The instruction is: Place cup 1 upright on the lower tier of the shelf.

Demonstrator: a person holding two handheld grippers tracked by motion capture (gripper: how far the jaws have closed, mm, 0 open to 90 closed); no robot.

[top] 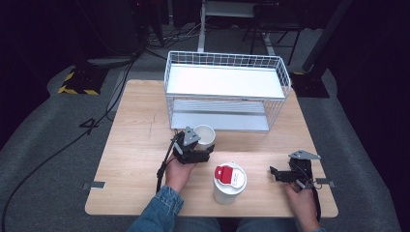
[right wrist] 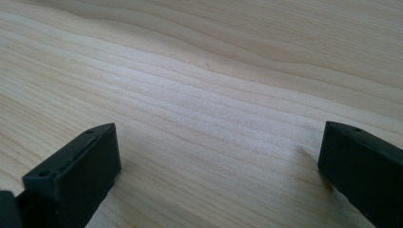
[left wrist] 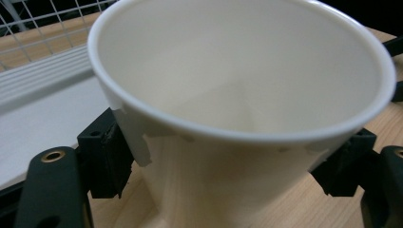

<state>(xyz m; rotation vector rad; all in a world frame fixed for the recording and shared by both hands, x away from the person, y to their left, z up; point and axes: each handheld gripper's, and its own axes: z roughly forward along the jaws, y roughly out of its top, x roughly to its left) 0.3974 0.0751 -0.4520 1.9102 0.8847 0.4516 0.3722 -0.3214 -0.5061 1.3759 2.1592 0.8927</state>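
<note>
white cup (left wrist: 242, 90) sits upright on the wooden tabletop (top: 135, 145) just in front of the wire rack (top: 227, 89), and my left fingers (left wrist: 107, 156) are closed against its sides below the rim. my right fingers (right wrist: 71, 171) are spread wide with nothing between them, low over bare wood to the right of the lidded tub (top: 229, 182).

Empty white paper cup (top: 205, 135), upright on the wooden table, just before the wire rack.
</note>
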